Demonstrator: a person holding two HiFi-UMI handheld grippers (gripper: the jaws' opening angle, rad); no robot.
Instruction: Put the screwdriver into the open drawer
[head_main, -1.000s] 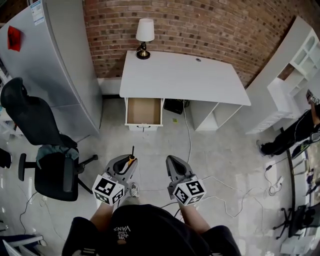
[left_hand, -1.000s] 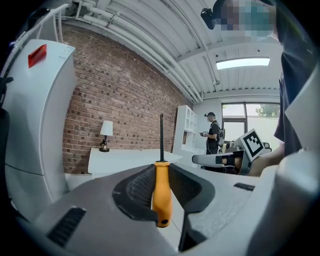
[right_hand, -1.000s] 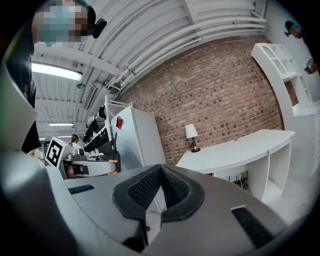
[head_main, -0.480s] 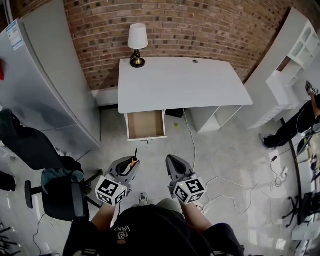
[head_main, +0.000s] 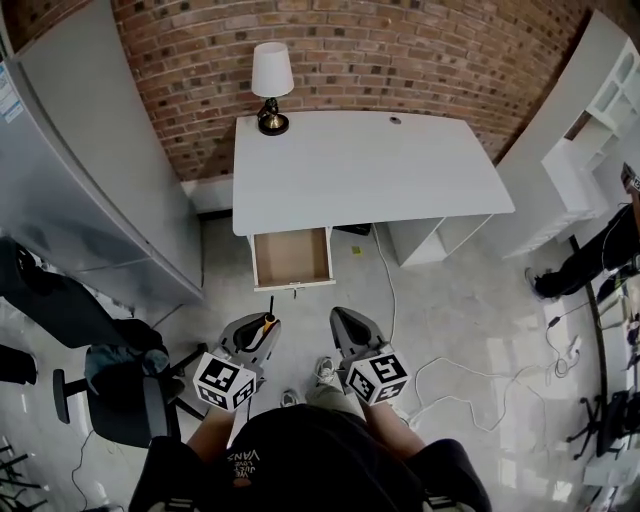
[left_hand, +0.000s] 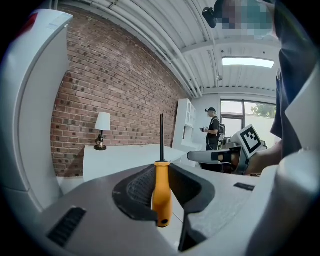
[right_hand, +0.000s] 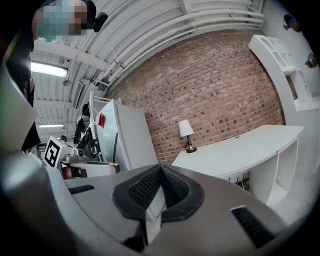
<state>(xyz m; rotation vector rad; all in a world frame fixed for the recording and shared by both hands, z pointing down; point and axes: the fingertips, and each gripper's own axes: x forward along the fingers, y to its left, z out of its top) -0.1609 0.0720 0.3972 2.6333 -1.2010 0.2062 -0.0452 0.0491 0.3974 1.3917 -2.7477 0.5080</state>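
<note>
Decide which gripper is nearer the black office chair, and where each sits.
Left. In the head view the left gripper, holding the screwdriver, sits just right of the black office chair; the right gripper lies farther right, beyond it.

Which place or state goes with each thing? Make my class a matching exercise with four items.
Things:
1 screwdriver
2 drawer
3 lamp
4 right gripper

Places or states:
a shut, holding nothing
b standing on the desk
c clamped in the left gripper
d pulled open below the desk's front edge

Pairs: 1-c, 2-d, 3-b, 4-a
</note>
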